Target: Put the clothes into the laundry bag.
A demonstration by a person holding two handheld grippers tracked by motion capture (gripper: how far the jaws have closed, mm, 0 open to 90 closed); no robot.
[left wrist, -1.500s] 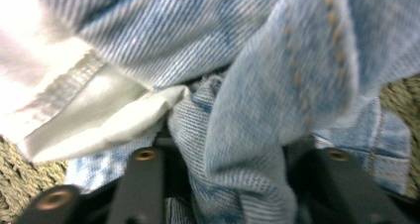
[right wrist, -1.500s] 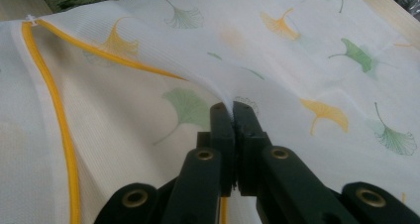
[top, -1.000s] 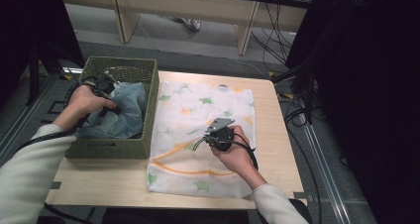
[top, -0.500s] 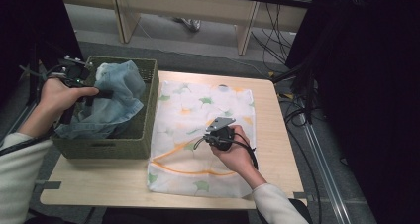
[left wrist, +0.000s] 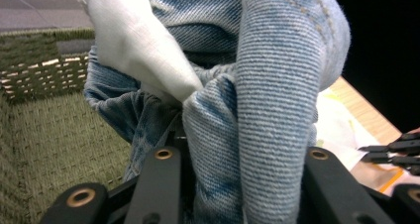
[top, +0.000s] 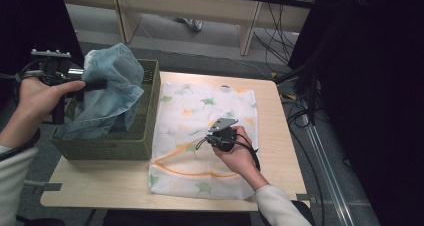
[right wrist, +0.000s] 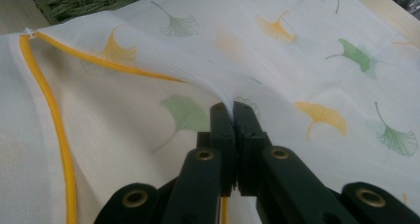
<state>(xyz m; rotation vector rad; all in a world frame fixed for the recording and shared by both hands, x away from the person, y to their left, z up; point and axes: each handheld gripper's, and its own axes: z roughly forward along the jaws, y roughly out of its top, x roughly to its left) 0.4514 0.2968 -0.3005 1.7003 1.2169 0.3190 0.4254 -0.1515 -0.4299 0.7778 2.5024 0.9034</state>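
Left hand-held gripper (top: 92, 83) up at the left of the high view, above the near-left rim of the green woven basket (top: 125, 146); its jaws clamp a bunched fold of the denim garment (top: 112, 88); the left gripper view shows the pale blue twill (left wrist: 267, 100) packed between the two black jaws, a white lining patch (left wrist: 138, 45) showing at the upper left of the bundle. The garment hangs from the grip in a loose drape; its upper part stands above the basket rim, its lower part trails down inside the basket; the basket's woven floor (left wrist: 59, 149) shows bare to the left of the cloth in the left gripper view.

Basket sits on the left end of the wooden counter (top: 100, 186); just beside it, to the right, lies a white cloth printed with green and orange ginkgo leaves (top: 200, 101), spread flat apart from one raised ridge; an orange-yellow hem line (right wrist: 57, 120) runs along a folded edge.

Right hand-held gripper (top: 212, 136) low on the printed cloth, near its middle, held by the right hand (top: 240, 156); in the right gripper view the jaws are pressed together on a pinched ridge of the white fabric (right wrist: 218, 87), the cloth rising slightly to the tips.

Cables lie on the floor beyond the counter's right edge (top: 300, 121).
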